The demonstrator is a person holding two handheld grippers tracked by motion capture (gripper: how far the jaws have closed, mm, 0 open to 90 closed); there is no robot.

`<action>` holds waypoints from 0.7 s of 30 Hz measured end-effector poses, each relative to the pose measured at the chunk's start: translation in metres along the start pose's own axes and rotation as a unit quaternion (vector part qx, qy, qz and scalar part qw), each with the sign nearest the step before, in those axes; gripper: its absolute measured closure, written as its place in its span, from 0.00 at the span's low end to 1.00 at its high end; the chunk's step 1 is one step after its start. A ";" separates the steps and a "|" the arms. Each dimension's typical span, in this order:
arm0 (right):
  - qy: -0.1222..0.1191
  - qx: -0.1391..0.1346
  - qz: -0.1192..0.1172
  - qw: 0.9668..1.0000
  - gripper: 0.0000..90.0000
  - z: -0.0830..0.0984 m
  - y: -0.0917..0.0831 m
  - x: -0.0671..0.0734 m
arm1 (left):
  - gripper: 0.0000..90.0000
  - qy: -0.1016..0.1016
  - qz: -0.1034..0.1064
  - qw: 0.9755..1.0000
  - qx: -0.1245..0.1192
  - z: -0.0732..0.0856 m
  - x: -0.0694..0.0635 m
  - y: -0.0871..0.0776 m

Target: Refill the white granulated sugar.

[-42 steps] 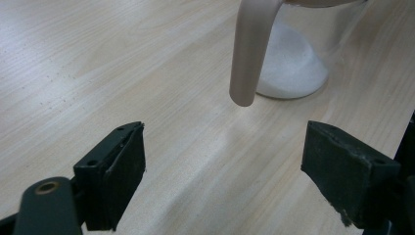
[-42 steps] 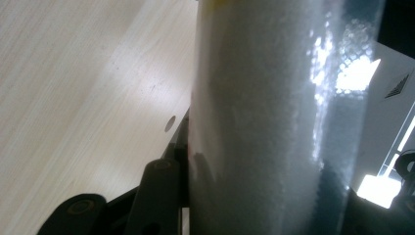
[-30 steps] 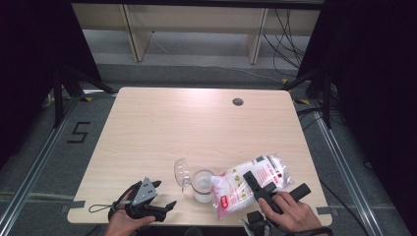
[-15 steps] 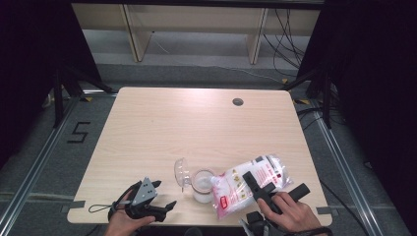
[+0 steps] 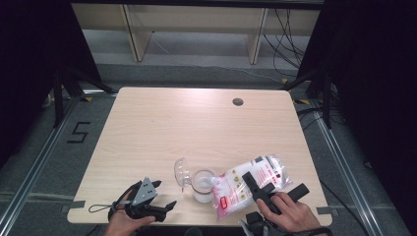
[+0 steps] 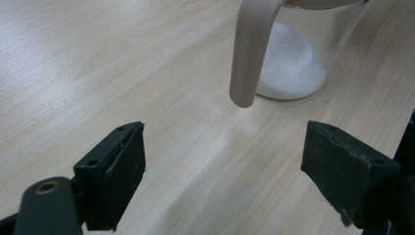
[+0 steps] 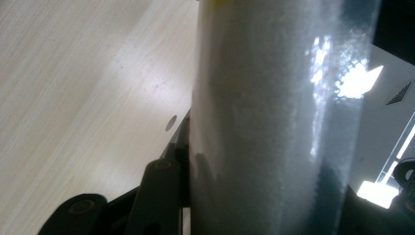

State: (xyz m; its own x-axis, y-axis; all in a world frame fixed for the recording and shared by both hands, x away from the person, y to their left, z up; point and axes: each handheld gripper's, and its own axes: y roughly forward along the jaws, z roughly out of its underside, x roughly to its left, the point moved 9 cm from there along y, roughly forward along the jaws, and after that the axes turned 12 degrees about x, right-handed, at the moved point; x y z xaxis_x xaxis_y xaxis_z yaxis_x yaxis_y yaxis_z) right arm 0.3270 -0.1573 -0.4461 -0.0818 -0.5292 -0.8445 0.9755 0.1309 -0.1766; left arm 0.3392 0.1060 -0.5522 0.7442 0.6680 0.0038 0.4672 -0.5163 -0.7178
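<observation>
My right hand-held gripper (image 5: 263, 189) pinches a clear plastic bag of white granules with red print (image 5: 248, 184), tilted so its lower corner meets the mouth of the clear glass jar with white powder in it (image 5: 202, 185), which stands on the pale wooden counter (image 5: 196, 128). The jar's open lid (image 5: 181, 172) hangs at its left. Left of the jar, my left hand-held gripper (image 5: 167, 206) rests on the counter, jaws spread and empty.

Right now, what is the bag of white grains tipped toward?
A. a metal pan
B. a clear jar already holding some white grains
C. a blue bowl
B: the bag, clamped in the right gripper, leans its corner over the clear jar.
</observation>
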 end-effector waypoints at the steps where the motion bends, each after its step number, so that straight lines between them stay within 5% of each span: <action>1: 0.001 -0.001 0.000 1.000 0.75 0.000 0.000 0.000 | 0.18 0.000 -0.001 1.000 0.001 0.000 0.000 0.000; 21: -0.022 0.001 -0.001 1.000 0.75 -0.001 -0.001 -0.001 | 0.18 0.000 0.001 1.000 -0.004 -0.001 0.000 0.000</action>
State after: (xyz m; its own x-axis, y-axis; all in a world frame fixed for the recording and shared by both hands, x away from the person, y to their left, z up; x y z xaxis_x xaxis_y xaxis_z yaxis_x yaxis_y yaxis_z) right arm 0.3261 -0.1564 -0.4456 -0.0741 -0.5656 -0.8213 0.9759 0.1283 -0.1764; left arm 0.3393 0.1052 -0.5517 0.7452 0.6668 0.0016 0.4686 -0.5220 -0.7127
